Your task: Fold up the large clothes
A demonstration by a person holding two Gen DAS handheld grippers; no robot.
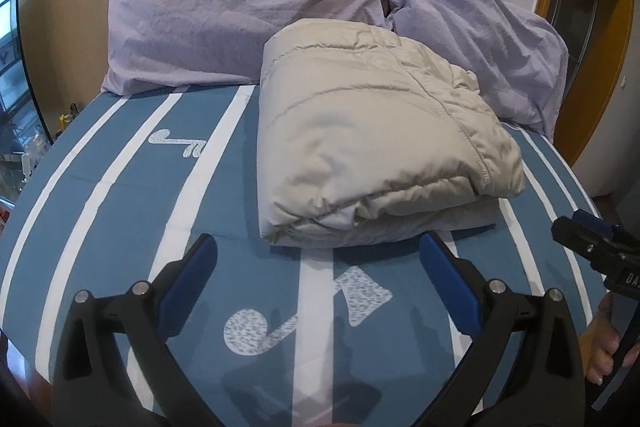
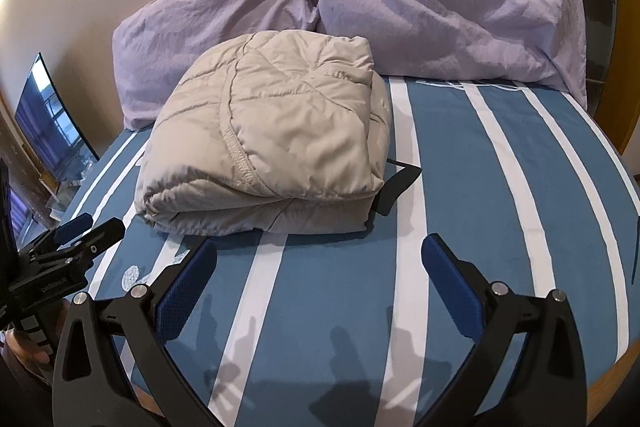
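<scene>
Surface: bed w/ blue sheet, white stripes + music-note print (image 1: 120, 187) (image 2: 500, 187); beige wall behind
Garment: beige quilted padded jacket (image 1: 372, 147) (image 2: 264, 143), folded into thick bundle; lies mid-bed, far edge just beside pillows
Strap: black strap (image 2: 396, 187) sticks out from under bundle's right side
Pillows: two rumpled lilac pillows (image 1: 248, 11) (image 2: 440, 7) at head of bed, touching each other
L gripper: left gripper (image 1: 318, 259) (image 2: 86, 231) fingers spread wide, nothing held; short of bundle's near edge
R gripper: right gripper (image 2: 320, 259) (image 1: 580, 227) fingers splayed, nothing between; over sheet, near bundle, apart from it
</scene>
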